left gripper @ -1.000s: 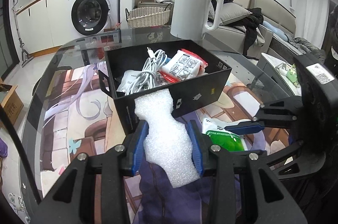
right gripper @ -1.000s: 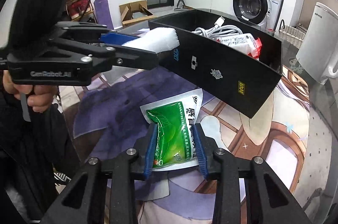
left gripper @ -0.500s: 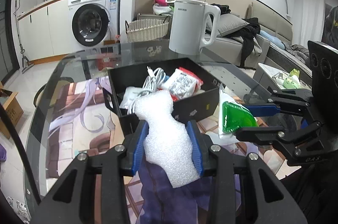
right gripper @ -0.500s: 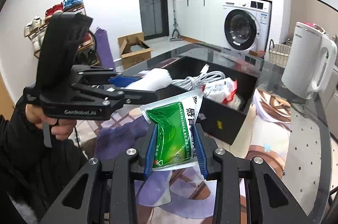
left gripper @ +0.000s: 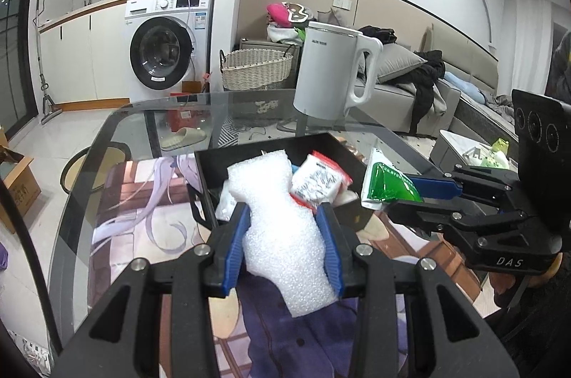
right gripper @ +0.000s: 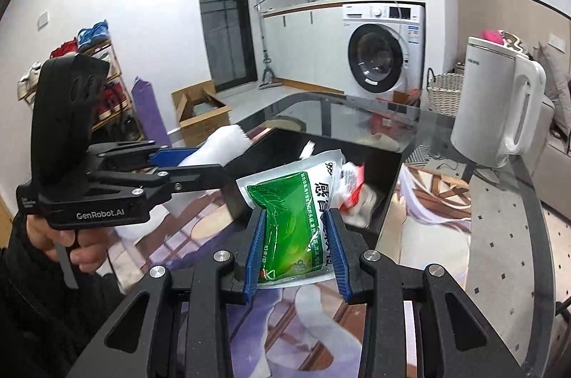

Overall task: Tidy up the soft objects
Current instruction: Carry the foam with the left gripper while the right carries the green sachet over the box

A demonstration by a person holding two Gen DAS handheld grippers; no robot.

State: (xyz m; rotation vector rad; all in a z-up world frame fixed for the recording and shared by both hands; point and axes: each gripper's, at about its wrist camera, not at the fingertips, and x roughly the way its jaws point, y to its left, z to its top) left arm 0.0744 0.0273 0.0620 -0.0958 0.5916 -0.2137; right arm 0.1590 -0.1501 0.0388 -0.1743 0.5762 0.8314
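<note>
On the left, the left gripper [left gripper: 283, 244] is clamped on a white foam sheet [left gripper: 282, 228], its blue pads pressing into both sides so the sheet pinches in at the waist; the foam is lifted off the glass surface [left gripper: 117, 171] and its top hangs in front of the near wall of the black box [left gripper: 205, 178]. Inside the box lie a white packet with red edges [left gripper: 317, 182] and other white items, partly hidden. Beyond the box a white kettle [left gripper: 333, 71] stands upright on the surface. To the right, the right gripper [right gripper: 296, 248] is closed on a green sachet [right gripper: 291, 224], held upright between its pads, clear of the surface and in front of the box's open top [right gripper: 385, 196]. A hand [right gripper: 67, 240] grasps the left gripper's handle in the right wrist view
</note>
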